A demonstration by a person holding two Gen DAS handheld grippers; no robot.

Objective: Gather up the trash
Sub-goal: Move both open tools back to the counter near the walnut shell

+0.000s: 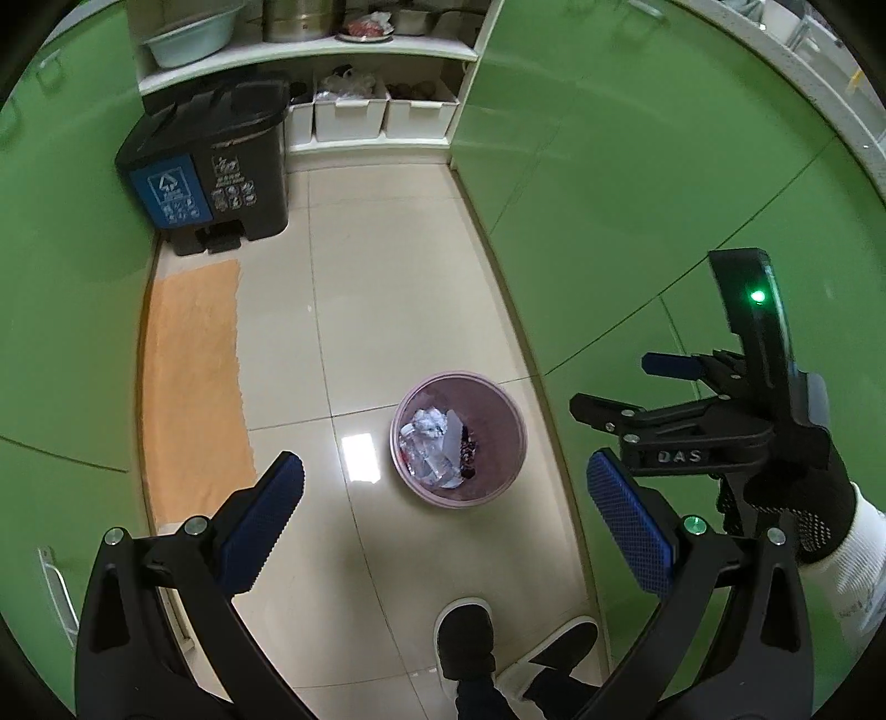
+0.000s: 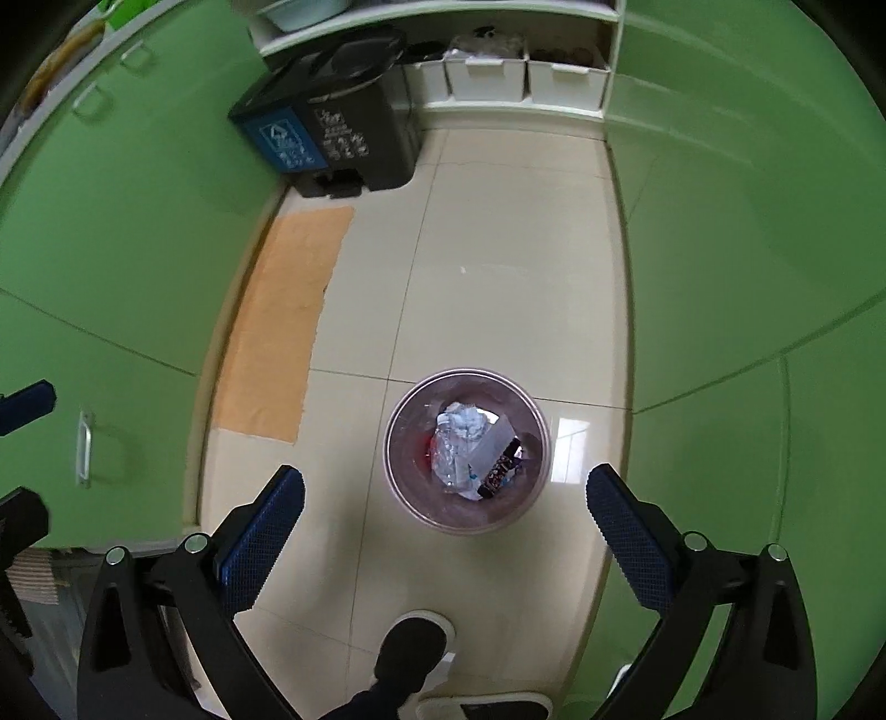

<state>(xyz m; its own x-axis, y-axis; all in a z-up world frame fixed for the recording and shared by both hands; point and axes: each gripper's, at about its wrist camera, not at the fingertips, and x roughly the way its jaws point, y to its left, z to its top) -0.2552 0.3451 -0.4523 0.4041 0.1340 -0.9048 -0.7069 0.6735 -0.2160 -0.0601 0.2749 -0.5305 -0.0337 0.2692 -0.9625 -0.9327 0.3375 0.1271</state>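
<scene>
1. Right gripper [image 2: 446,501]: jaws spread wide, nothing between the blue pads, nothing touched; poised above the floor, pointing steeply down.
2. Left gripper [image 1: 446,487]: jaws likewise wide apart and empty, clear of the basket.
3. Pink waste basket [image 2: 407,498]: upright on the tiled floor [image 2: 498,277], below and between the right gripper's fingers; inside, crumpled clear plastic, white paper and a dark wrapper [image 2: 501,471].
4. Black two-compartment pedal bin [image 2: 354,133]: lids down, against the far cabinets.
5. White storage bins [image 2: 487,77]: on the low shelf, contents unclear.
6. Left wrist view only: gloved hand [image 1: 803,498] gripping the right gripper's handle; pale basin [image 1: 188,39] on the upper shelf.
</scene>
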